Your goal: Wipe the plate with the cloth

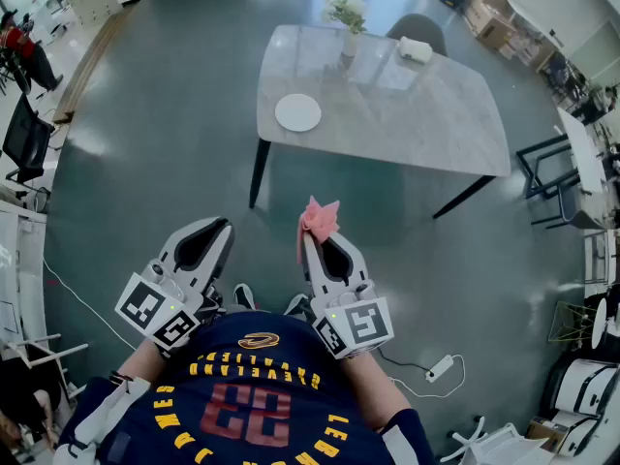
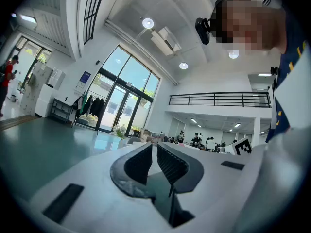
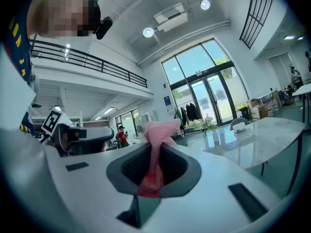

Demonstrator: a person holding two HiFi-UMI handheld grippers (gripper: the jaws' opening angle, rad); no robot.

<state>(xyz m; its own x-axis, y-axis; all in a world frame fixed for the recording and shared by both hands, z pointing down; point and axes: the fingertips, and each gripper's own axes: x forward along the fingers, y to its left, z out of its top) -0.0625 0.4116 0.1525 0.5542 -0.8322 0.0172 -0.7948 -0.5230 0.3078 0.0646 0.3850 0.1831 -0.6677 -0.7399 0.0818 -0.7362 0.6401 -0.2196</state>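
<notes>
Right tool clamped on pink cloth; left tool closed, empty; white plate on distant tabletop.

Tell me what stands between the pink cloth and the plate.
Nothing visible. Only bare floor lies between the pink cloth, clamped in the right gripper, and the plate near the table's near edge.

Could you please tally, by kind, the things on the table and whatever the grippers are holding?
plate: 1
vase with plant: 1
white box: 1
pink cloth, held in the right gripper: 1
Total: 4
</notes>
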